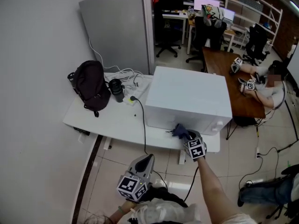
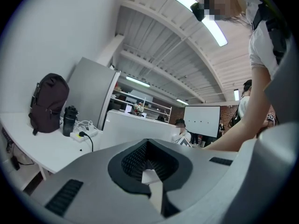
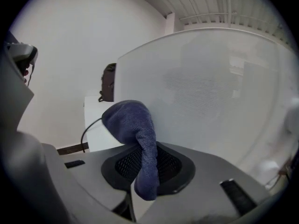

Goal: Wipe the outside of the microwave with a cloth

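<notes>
While the right gripper (image 1: pixel 187 136) reached to the front of the white microwave (image 1: pixel 187 94), its jaws were clamped together on a dark blue cloth (image 3: pixel 135 134). The cloth's lower end was pinched between the jaws, and its bunched head rose beyond their tips and leaned to the left in the right gripper view. In the head view the cloth sat at the lower edge of the microwave's front face, left of the middle. Whether it actually pressed on the face could not be told. The microwave stood on a white table (image 1: pixel 107 120), with a black backpack (image 1: pixel 90 85) and a dark bottle (image 1: pixel 116 89) to its left, near the wall. The left gripper (image 1: pixel 145 160) hung low in front of the table edge, well apart from the microwave, its jaws closed together with nothing between them.
</notes>
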Available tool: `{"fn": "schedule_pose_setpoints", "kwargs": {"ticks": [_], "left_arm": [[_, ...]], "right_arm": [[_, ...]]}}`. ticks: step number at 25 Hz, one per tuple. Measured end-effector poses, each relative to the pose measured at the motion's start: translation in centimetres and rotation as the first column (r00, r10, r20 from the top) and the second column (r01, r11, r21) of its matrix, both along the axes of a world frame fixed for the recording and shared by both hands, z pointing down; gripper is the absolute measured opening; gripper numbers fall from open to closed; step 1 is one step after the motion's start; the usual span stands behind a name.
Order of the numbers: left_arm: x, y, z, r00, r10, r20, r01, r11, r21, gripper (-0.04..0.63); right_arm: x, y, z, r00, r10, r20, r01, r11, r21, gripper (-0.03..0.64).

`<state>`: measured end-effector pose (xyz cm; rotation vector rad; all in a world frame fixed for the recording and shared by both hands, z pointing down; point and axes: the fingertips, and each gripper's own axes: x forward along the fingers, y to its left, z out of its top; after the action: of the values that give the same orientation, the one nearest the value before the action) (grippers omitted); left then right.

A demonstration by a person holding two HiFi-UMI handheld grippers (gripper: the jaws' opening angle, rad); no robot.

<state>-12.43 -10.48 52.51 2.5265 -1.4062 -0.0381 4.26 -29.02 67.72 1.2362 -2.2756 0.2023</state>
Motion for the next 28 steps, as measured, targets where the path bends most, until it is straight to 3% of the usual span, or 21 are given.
{"fn": "schedule_pose_setpoints", "kwargs": {"ticks": [6, 10, 16, 28], "left_arm": [[3.3, 0.0, 0.2, 0.995, 0.097, 0.004, -0.097, 0.995, -0.001, -0.014], [4.8, 0.2, 0.2, 0.989, 0.145, 0.009, -0.145, 0.989, 0.0, -0.014], [5.6, 0.6, -0.1, 0.988, 0.154, 0.002, -0.154, 0.988, 0.001, -0.014], [7.1, 5.9, 0.2, 0.989, 0.148, -0.015, -0.148, 0.989, 0.003, -0.014]], "right_arm": [[14.6, 1.4, 0.7, 0.964, 0.265, -0.02, -0.265, 0.964, -0.01, 0.078], [19.3, 3.2, 0.9, 0.934, 0.356, -0.012, -0.356, 0.934, -0.025, 0.078], [19.9, 5.1, 0.6, 0.922, 0.386, 0.031, -0.386, 0.922, -0.031, 0.078], [14.7, 15.4, -4.5, 0.912, 0.335, 0.236, -0.354, 0.934, 0.042, 0.078]]}}
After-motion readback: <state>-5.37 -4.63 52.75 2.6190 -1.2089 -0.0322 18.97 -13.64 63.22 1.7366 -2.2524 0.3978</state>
